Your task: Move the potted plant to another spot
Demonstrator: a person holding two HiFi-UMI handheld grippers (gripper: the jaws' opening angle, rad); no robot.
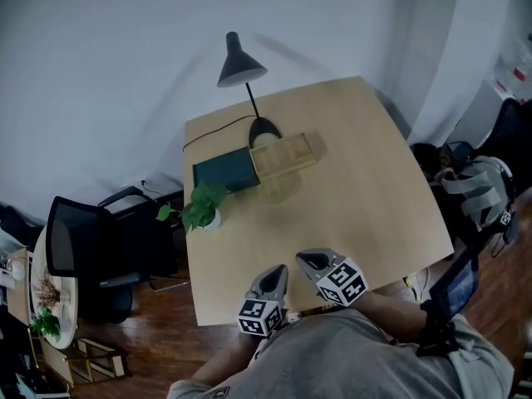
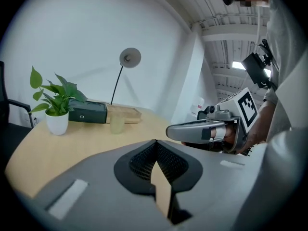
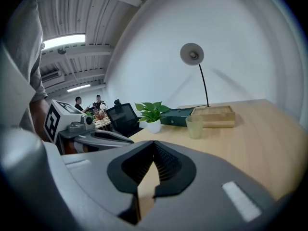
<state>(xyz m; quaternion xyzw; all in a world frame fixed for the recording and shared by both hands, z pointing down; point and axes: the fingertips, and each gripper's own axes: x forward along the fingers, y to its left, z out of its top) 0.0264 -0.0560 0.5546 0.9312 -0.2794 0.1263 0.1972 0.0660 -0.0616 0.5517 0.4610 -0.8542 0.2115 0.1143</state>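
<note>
The potted plant [image 1: 202, 210], green leaves in a small white pot, stands at the left edge of the light wooden table [image 1: 366, 189]; it also shows in the left gripper view [image 2: 57, 121] and the right gripper view [image 3: 153, 123]. Both grippers hover over the table's near edge, far from the plant. My left gripper [image 1: 274, 278] [image 2: 155, 142] is shut with nothing in it. My right gripper [image 1: 311, 261] [image 3: 154, 143] sits beside it, its jaws together and empty. Each gripper shows in the other's view, the right one [image 2: 202, 130] and the left one [image 3: 98, 138].
Behind the plant lie a dark green box [image 1: 226, 171] and a wooden tray [image 1: 287, 155], with a pale cup [image 1: 277, 191] in front and a black desk lamp [image 1: 241, 61] behind. A black office chair [image 1: 87, 248] stands left of the table.
</note>
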